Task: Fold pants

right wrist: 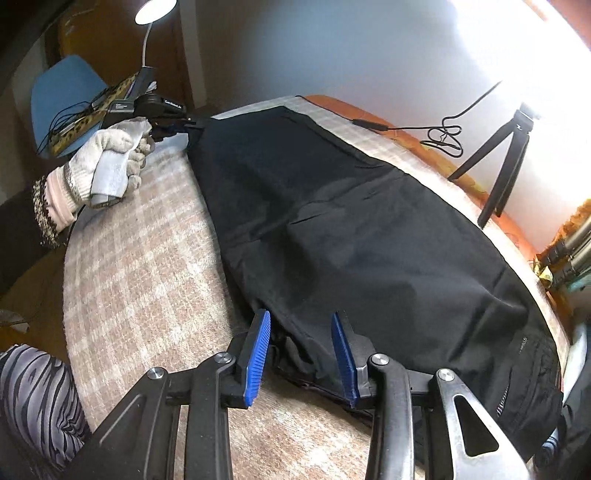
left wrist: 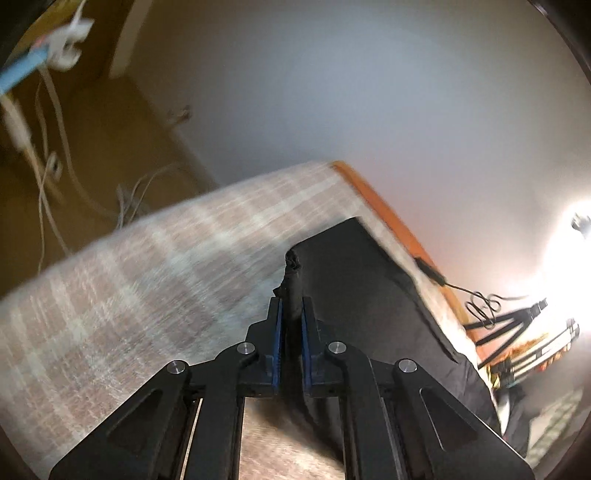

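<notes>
Holding: left gripper (left wrist: 291,314) pinches a bunched corner of the black pants (right wrist: 351,229).
Right gripper (right wrist: 301,354): fingers spread, at the pants' 6 o'clock edge.
Pants: flat on checked blanket (right wrist: 140,280).

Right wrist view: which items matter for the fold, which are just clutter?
In play:
black pants
left gripper, shut on the pants' far corner
right gripper, open at the near edge
plaid blanket

Clutter:
tripod
black cable
desk lamp
blue chair
</notes>
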### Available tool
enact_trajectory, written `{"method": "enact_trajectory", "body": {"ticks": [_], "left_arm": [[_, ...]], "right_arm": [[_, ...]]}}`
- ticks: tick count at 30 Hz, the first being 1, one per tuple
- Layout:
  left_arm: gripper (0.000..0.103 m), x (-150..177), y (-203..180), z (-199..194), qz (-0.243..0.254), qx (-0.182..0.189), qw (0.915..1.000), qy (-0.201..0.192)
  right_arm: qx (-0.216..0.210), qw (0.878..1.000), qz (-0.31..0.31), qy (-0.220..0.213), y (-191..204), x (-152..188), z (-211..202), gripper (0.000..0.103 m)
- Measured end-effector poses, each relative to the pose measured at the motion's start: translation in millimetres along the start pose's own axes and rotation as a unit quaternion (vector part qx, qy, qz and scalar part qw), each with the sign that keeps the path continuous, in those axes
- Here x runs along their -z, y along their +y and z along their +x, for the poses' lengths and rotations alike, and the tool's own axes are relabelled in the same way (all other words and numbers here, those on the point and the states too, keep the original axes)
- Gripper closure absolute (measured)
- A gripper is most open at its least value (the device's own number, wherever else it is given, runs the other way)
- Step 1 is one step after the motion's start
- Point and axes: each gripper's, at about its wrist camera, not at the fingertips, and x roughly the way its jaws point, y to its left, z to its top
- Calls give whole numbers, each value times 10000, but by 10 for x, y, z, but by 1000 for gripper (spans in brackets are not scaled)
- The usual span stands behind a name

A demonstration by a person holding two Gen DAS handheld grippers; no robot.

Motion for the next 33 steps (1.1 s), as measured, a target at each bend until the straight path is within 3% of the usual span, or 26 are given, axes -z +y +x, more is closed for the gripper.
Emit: {"method": "enact_trajectory", "body": {"ticks": [4, 10, 13, 16, 21, 23, 26, 33], "left_arm": [[96, 25, -276, -110, 579, 99, 9982, -98], [96, 214, -771, -179, 1509, 339, 9880, -43], [96, 393, -1042, -146, 1919, 575, 9796, 166], [96, 688, -1411, -85, 2463, 870, 9643, 434], [96, 1222, -1865, -44, 3109, 1328, 9369, 888], [96, 1387, -1958, -14, 3211, 1449, 9299, 1062], [96, 1533, -1991, 56, 3285, 1445, 9252, 1236], [96, 1596, -2019, 47, 3420, 1454, 9192, 1304]], "right_arm": [[-50, 9996, 246, -89, -109, -15, -12, 68], [-264, 9962, 788, -245, -346, -66, 3, 68], [-411, 9926, 1089, -346, -479, -102, 9, 67], [-599, 9853, 1504, -536, -664, -153, -8, 62], [-1277, 9609, 2258, -970, -968, -205, -14, 32], [-1577, 9501, 2493, -1014, -1081, -250, 57, 29], [-1899, 9365, 2804, -912, -1209, -345, 251, 22], [-2568, 8926, 3664, -558, -1423, -472, 847, 21]]}}
